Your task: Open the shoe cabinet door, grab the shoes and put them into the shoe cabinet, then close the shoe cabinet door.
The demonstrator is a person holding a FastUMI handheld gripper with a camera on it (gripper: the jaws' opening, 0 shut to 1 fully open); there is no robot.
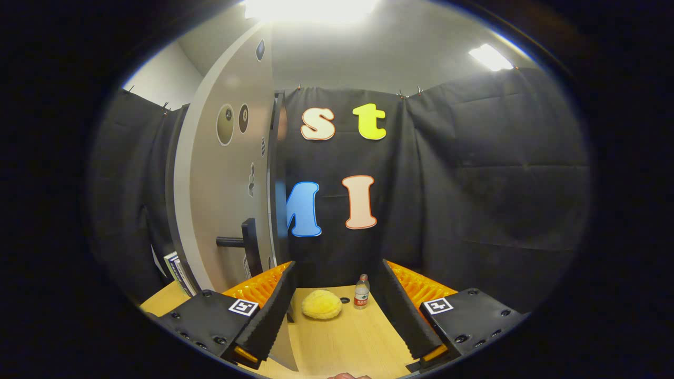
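your hand-held gripper (337,316) gapes wide, holding nothing; the open cabinet door (226,173) edge stands left, the yellow shoe (321,304) and bottle (361,292) beyond on open table (337,342).

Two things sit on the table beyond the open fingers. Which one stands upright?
The small clear bottle stands upright. The yellow fluffy shoe beside it lies low and flat on the table, both beyond the open gripper.
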